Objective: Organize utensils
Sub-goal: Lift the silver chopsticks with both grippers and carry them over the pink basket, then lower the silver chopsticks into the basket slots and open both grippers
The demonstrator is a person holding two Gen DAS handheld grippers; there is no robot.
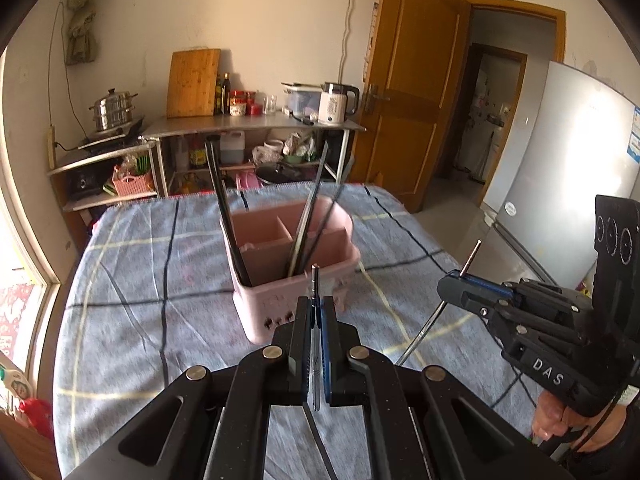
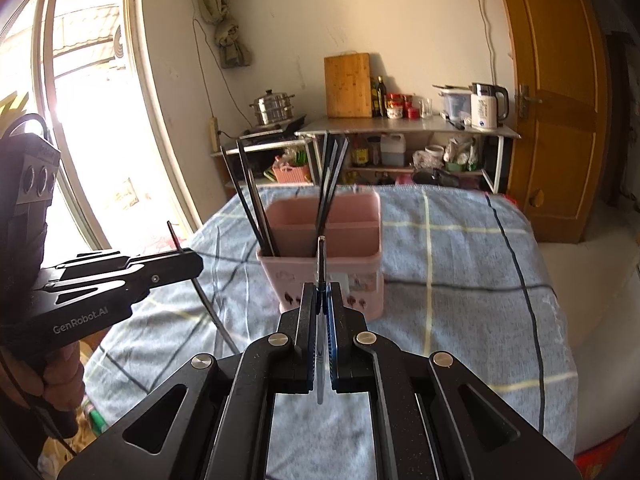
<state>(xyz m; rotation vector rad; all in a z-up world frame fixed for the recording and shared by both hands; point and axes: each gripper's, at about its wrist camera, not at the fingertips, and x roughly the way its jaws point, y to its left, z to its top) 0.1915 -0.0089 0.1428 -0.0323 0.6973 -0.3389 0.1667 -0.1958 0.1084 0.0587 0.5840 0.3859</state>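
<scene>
Kitchen corner; blue plaid cloth (image 1: 160, 248) covers the counter. Pink plastic divided caddy (image 1: 296, 276) already stands several dark chopsticks (image 1: 228, 216). Near it, left gripper (image 1: 316, 312) and right gripper (image 2: 322, 300) each pinch one metal chopstick (image 1: 315, 284), not yet dropped in.

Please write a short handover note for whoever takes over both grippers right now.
Left gripper: shut on a thin metal utensil.
Right gripper: shut on a second thin metal utensil.
Both are above the blue checked cloth, short of the pink caddy.
Done: dark chopsticks already stand in the caddy's compartments.
Left: drop both held utensils into the caddy.
</scene>
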